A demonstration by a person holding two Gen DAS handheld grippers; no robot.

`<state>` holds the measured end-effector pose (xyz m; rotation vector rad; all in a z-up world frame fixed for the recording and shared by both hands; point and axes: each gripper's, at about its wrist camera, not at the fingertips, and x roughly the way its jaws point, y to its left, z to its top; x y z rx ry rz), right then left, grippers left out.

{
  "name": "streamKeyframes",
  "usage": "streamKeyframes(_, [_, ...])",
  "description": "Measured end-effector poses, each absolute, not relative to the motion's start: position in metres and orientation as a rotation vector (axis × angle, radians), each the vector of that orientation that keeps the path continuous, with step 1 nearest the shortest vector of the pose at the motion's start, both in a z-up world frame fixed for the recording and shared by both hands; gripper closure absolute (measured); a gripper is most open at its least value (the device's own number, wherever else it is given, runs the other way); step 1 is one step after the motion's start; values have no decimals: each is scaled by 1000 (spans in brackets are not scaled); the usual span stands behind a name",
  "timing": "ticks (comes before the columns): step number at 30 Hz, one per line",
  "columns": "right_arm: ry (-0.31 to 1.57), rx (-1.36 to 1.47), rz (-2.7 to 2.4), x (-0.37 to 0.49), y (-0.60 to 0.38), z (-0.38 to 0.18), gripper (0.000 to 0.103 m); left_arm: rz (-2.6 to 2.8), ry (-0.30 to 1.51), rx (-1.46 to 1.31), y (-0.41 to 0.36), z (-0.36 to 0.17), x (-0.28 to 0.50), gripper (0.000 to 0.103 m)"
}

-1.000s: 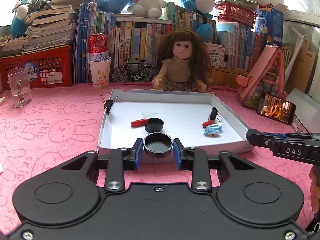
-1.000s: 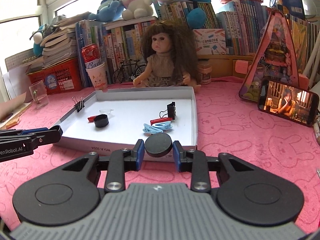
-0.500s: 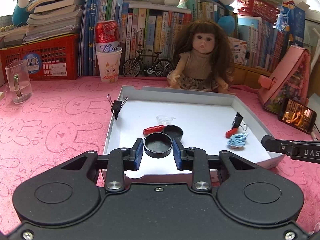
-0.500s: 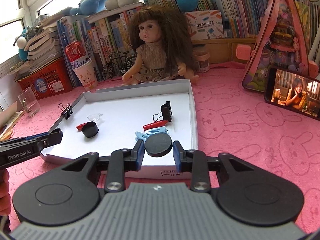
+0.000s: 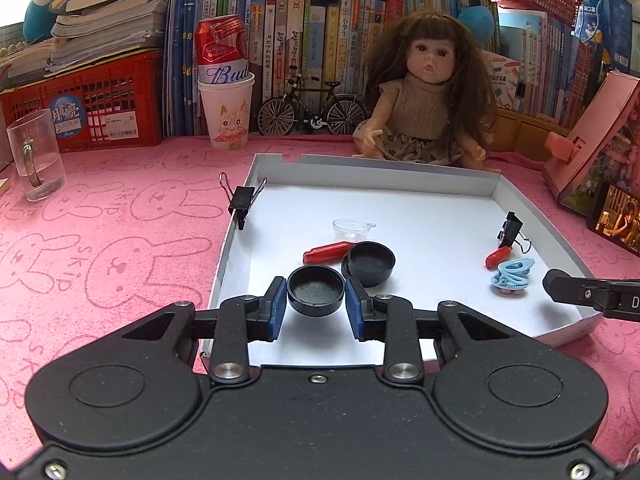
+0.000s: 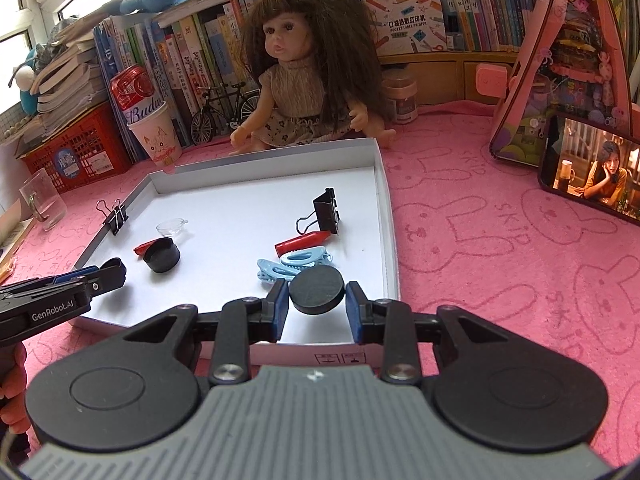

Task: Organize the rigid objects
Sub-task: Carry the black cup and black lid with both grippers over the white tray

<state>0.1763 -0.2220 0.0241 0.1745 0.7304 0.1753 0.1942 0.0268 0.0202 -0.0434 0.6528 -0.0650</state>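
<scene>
My left gripper is shut on a small black round container, hollow side up, held over the near left part of the white tray. Just beyond it in the tray sits another black round container beside a red crayon. My right gripper is shut on a black round lid, flat face up, over the tray's near right part. Blue hair clips, a second red crayon, a black binder clip and a clear small dish lie in the tray.
A binder clip grips the tray's left wall. A doll sits behind the tray, with a toy bicycle, a cup holding a can, a red crate and books. A glass mug stands far left; a phone leans right on the pink cloth.
Both grippers have moved forward from the tray's near edge to over its floor, still holding the container and the lid. The views tilt lower, so the tray's contents look closer.
</scene>
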Motion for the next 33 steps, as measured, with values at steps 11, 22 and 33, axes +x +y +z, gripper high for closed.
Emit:
streamKeyframes(11, [751,173,170,188,-222,20,66,-61,668,-21,23,17,212,73])
streamKeyframes(22, [769,152,167,204,-215,17,66,-56,679,-13,20,11,228,73])
streamKeyframes(33, [805,205,160,243,-218,16,66,-12,678,-4,21,8,261,73])
